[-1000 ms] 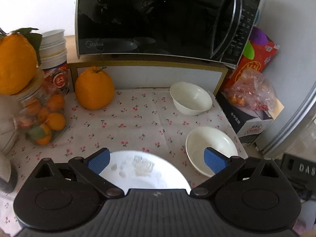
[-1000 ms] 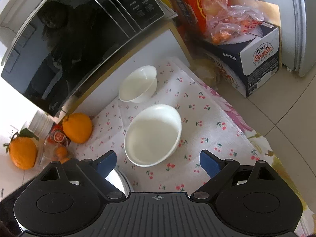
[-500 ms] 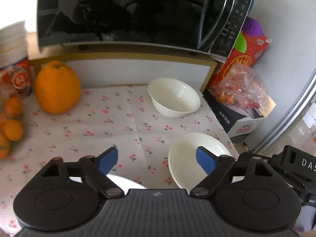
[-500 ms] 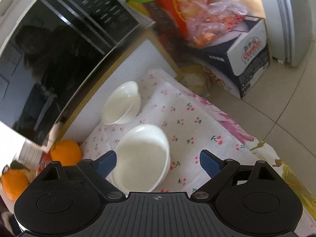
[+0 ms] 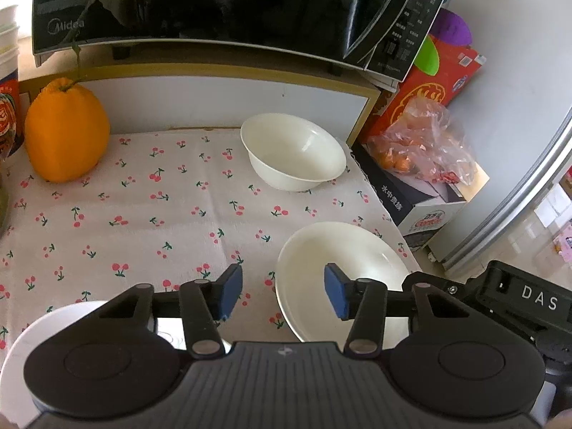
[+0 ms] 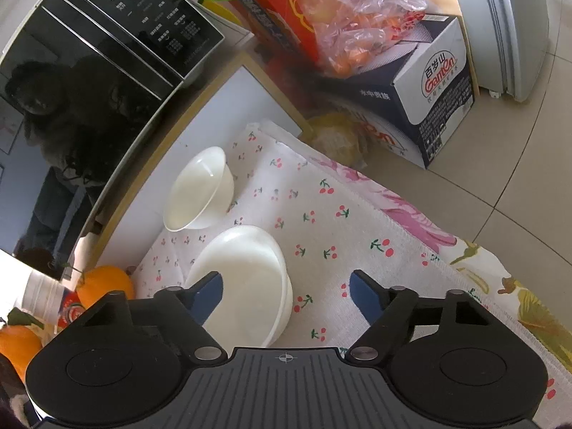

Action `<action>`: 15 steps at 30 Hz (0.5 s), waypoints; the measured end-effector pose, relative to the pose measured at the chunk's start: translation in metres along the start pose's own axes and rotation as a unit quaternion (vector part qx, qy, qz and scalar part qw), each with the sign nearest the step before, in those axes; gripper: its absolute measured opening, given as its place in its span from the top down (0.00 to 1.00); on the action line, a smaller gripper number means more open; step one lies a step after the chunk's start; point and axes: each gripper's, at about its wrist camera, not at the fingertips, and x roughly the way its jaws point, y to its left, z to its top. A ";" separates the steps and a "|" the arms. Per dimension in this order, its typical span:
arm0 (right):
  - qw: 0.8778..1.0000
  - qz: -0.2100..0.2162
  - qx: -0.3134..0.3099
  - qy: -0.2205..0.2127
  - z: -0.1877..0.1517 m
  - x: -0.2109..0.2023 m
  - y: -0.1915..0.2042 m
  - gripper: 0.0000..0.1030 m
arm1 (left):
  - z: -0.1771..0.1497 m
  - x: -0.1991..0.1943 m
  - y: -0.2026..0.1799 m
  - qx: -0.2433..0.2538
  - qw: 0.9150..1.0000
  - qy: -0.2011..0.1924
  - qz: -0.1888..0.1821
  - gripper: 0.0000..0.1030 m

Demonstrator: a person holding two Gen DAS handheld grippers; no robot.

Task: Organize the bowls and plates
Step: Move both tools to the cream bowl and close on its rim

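A shallow white bowl point(image 5: 343, 261) sits near the right edge of the cherry-print cloth point(image 5: 143, 214). A deeper white bowl point(image 5: 293, 150) stands behind it by the shelf wall. My left gripper point(image 5: 282, 296) straddles the shallow bowl's left rim. Its jaws are closing, with gaps still showing at both pads. In the right wrist view my right gripper point(image 6: 286, 298) straddles the right rim of the same shallow bowl point(image 6: 243, 268). Its jaws are also closing and do not touch the bowl. The deeper bowl point(image 6: 200, 189) lies beyond. A flat white plate point(image 5: 21, 343) shows at lower left, mostly hidden under my left gripper.
A black microwave point(image 5: 200, 3) overhangs the back on a shelf. A large orange fruit point(image 5: 66, 132) stands at back left. Right of the cloth, off the table edge, are a carton point(image 5: 422, 207) with a plastic bag of fruit point(image 5: 422, 143) and a red box point(image 5: 439, 82).
My left gripper moved right and lower, from above the flat plate to the shallow bowl's rim, and its jaws narrowed a lot. My right gripper dropped, rolled, and narrowed slightly.
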 end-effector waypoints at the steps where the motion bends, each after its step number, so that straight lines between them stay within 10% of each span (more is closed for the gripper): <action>1: 1.000 0.001 0.001 0.000 0.000 0.000 0.000 0.29 | 0.000 0.000 0.000 0.000 1.000 0.001 -0.001 0.58; 15: 1.000 0.004 -0.006 0.012 -0.006 0.007 0.003 0.71 | -0.005 0.009 -0.001 0.002 1.000 0.009 -0.012 0.85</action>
